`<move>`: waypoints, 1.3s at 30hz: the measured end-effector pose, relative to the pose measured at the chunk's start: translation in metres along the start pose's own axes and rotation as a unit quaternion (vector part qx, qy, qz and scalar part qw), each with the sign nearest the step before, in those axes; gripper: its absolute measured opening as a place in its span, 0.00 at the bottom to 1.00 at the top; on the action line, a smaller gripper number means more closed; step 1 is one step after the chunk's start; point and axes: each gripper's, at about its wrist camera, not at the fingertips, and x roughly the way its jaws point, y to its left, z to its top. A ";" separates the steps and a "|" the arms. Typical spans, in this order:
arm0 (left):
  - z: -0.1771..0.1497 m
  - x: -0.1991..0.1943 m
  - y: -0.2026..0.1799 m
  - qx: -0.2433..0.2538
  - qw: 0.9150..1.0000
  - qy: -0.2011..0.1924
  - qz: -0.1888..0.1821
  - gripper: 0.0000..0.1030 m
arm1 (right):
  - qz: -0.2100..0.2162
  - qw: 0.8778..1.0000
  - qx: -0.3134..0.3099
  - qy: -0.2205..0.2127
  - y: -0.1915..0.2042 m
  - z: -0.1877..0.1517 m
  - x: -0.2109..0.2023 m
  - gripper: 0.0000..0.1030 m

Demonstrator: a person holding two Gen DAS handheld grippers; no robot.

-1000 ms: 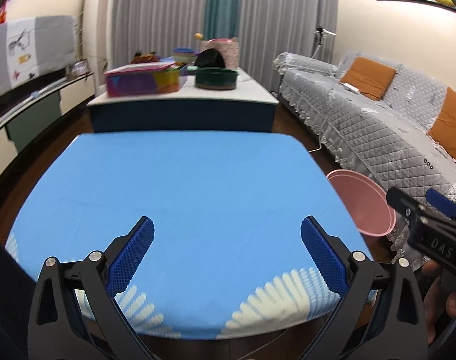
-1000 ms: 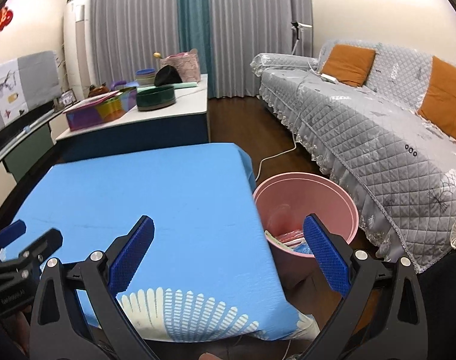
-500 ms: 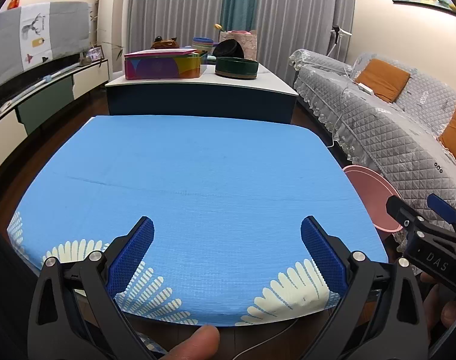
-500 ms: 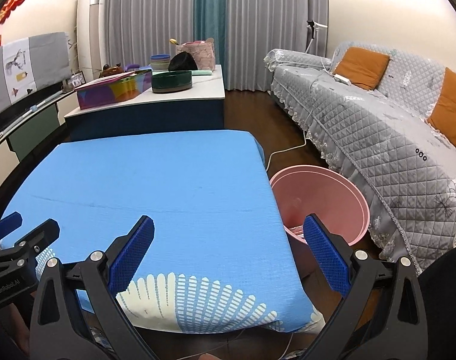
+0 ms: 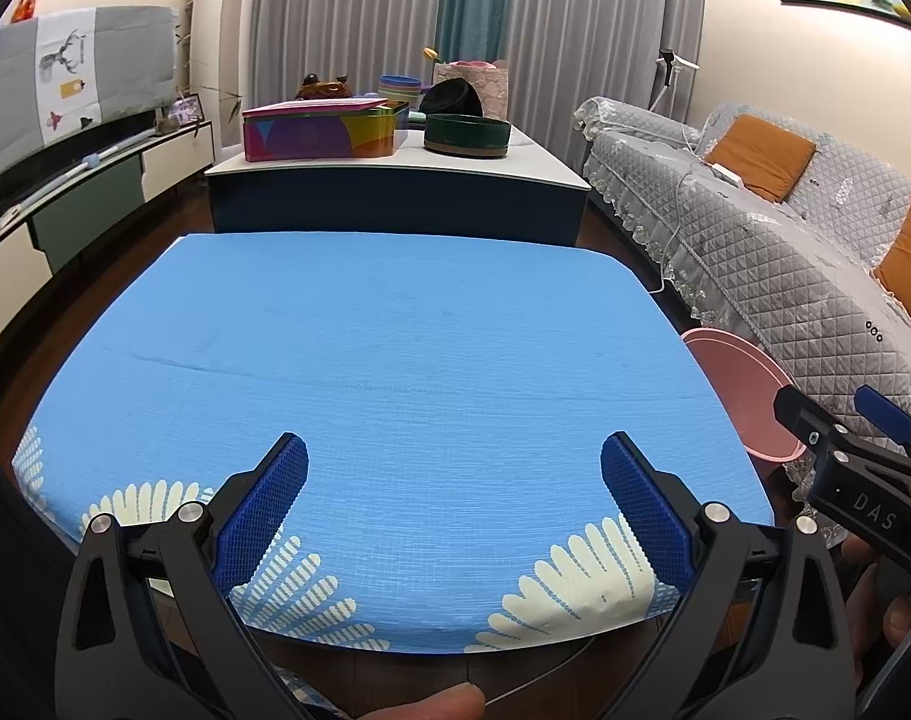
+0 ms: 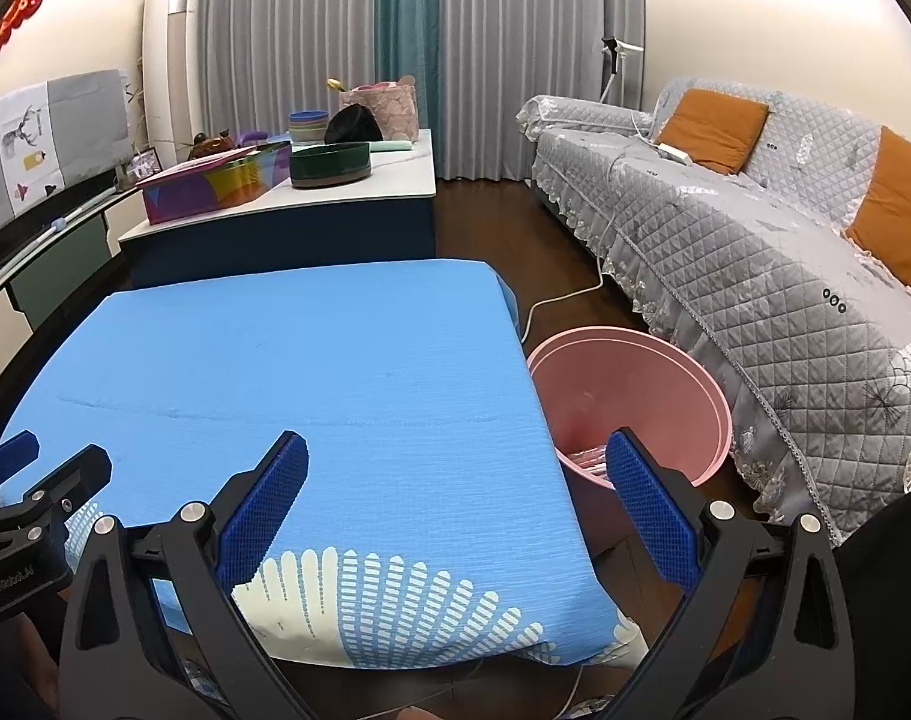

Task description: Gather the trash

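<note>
Both my left gripper (image 5: 454,489) and right gripper (image 6: 457,489) gape wide, empty; blue tablecloth (image 5: 395,360) bare, pink bin (image 6: 629,384) off its right edge holds scraps, so collecting looks done.

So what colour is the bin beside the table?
Pink; the bin shows best in the right wrist view.

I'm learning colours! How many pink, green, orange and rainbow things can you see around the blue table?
Pink: 2, the bucket and the basket
Green: 1, the round tin
Orange: 2, the near cushion and the far cushion
Rainbow: 1, the box
Total: 6
</note>
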 end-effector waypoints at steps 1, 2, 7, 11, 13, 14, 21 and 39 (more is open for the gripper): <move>0.000 0.000 0.000 0.000 1.000 0.000 0.000 0.92 | 0.000 1.000 0.000 0.000 0.000 0.000 0.000 0.95; 0.000 0.000 0.000 0.001 1.000 0.000 0.000 0.92 | 0.000 1.000 0.000 -0.001 0.000 0.000 0.000 0.95; -0.001 -0.001 -0.001 0.002 1.000 -0.002 -0.001 0.92 | -0.001 1.000 0.000 -0.002 0.000 0.001 -0.001 0.95; 0.000 -0.002 -0.002 0.002 1.000 -0.003 -0.001 0.92 | -0.002 1.000 -0.001 -0.005 0.000 0.002 -0.003 0.95; 0.000 -0.003 -0.002 0.003 1.000 -0.004 -0.002 0.92 | -0.002 1.000 -0.001 -0.006 0.000 0.002 -0.003 0.95; 0.000 -0.003 -0.003 0.003 1.000 -0.004 -0.002 0.92 | -0.003 1.000 -0.001 -0.006 -0.001 0.002 -0.003 0.95; 0.000 -0.003 -0.003 0.003 1.000 -0.004 -0.002 0.92 | -0.003 1.000 -0.001 -0.006 -0.001 0.002 -0.004 0.95; 0.000 -0.003 -0.004 0.005 1.000 -0.004 -0.003 0.92 | -0.003 1.000 -0.001 -0.006 -0.002 0.002 -0.004 0.95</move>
